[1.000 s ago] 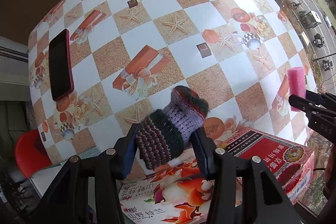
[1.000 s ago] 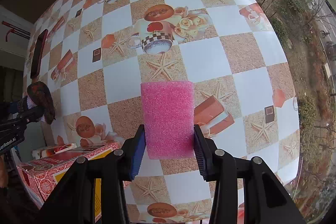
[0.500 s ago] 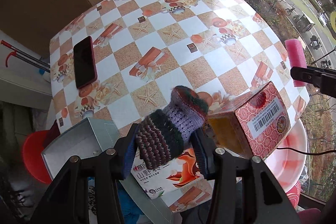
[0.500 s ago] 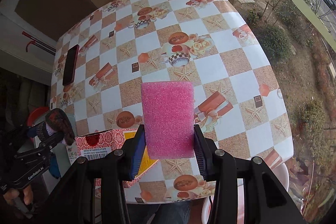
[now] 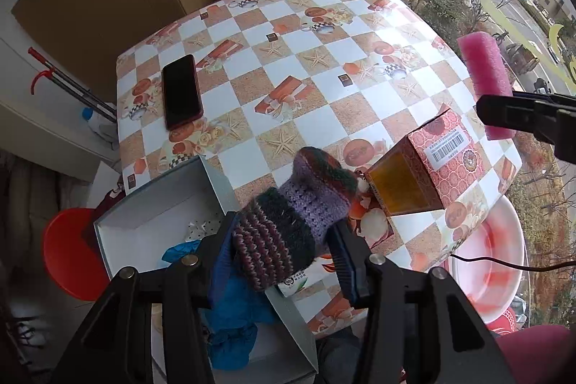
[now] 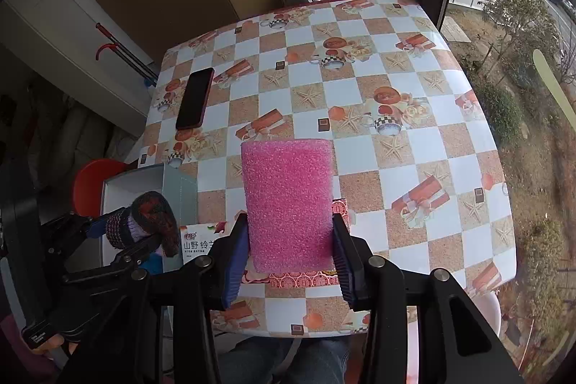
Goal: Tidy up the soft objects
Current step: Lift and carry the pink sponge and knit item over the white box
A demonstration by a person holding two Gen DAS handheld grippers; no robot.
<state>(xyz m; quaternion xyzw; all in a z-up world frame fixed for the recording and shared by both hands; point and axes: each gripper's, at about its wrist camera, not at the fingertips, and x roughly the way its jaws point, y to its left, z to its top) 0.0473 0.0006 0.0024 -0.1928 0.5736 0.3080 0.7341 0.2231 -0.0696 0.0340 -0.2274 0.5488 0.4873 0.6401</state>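
Both soft things are lifted clear of the desk [image 5: 324, 103], so the step now, as I judge it, is to carry each over the open grey box [image 5: 154, 204] below the left fingers and release low, without snagging its wall. The left gripper [image 5: 284, 240] has its fingers part-closed, pinching the knitted sock [image 5: 288, 215]. The right gripper [image 6: 289, 258] likewise squeezes the pink sponge [image 6: 288, 197] by its sides, above the red carton [image 5: 432, 168].

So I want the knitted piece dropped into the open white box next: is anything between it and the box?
Nothing visible blocks it. The left gripper holds the knitted piece right above the open white box. Inside lie a blue cloth and a dotted white item, with bare floor left.
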